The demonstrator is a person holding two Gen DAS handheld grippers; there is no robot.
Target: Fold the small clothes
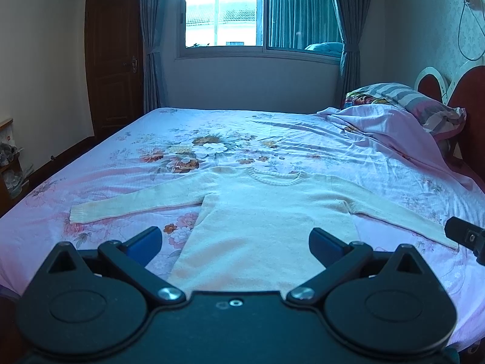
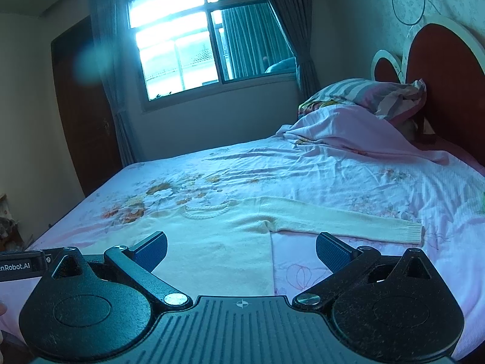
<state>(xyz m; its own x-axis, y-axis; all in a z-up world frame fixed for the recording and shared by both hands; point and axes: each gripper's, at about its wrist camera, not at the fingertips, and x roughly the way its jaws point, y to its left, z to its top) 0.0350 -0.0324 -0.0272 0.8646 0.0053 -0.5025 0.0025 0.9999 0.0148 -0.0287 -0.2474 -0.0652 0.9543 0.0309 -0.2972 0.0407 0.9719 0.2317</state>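
A cream knitted sweater (image 1: 257, 212) lies flat on the bed, collar away from me, both sleeves spread out sideways. My left gripper (image 1: 235, 241) hovers open above the sweater's lower body, nothing between its blue pads. In the right wrist view the same sweater (image 2: 218, 236) shows with its right sleeve (image 2: 348, 223) stretched toward the right. My right gripper (image 2: 241, 250) is open over the sweater's right side edge and holds nothing. Part of the right gripper's body (image 1: 466, 236) shows at the left wrist view's right edge.
The bed carries a pink floral sheet (image 1: 212, 148). A bunched pink quilt (image 1: 379, 124) and a striped pillow (image 1: 403, 97) lie at the headboard (image 2: 445, 85) on the right. A window (image 1: 257, 12), curtains and a brown door (image 1: 112, 60) stand beyond the bed.
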